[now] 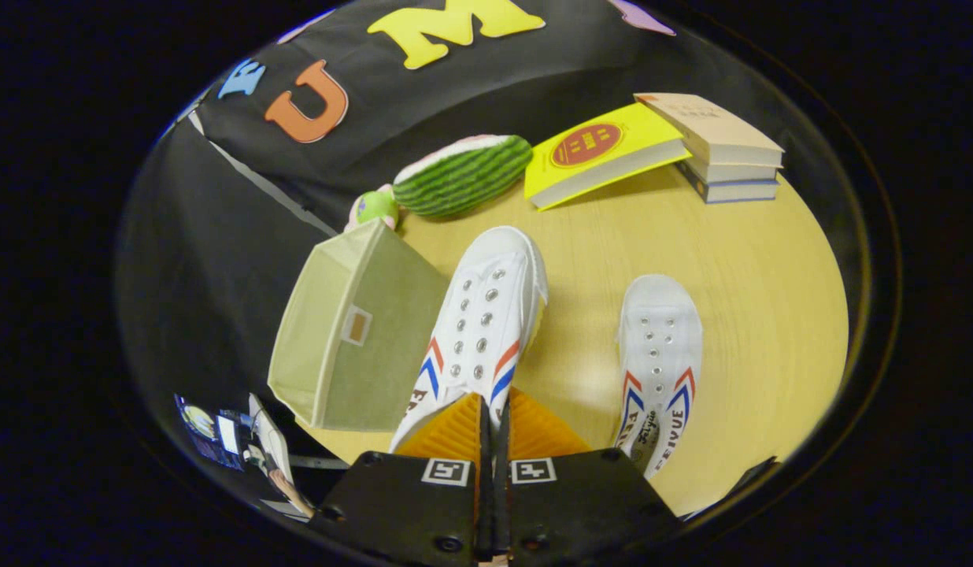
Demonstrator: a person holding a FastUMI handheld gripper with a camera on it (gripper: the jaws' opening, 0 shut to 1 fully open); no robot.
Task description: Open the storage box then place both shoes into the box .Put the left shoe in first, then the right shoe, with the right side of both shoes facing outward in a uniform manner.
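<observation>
Gripping the heel of a white shoe [486, 315] at frame centre, the claw [493, 429] is pinched narrow; fabric box [353, 331] left, second shoe [660, 354] right on table [754, 283]

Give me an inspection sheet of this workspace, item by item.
Surface: round wooden table.
Job's things: beige fabric storage box beside the held shoe; second shoe flat on the table.
Clutter: watermelon plush, green toy, yellow book, stack of books.
Grippers: gripper fingers pinched on the held shoe's heel end.
Cables: nothing seen.
Surroundings: black cloth wall.
</observation>
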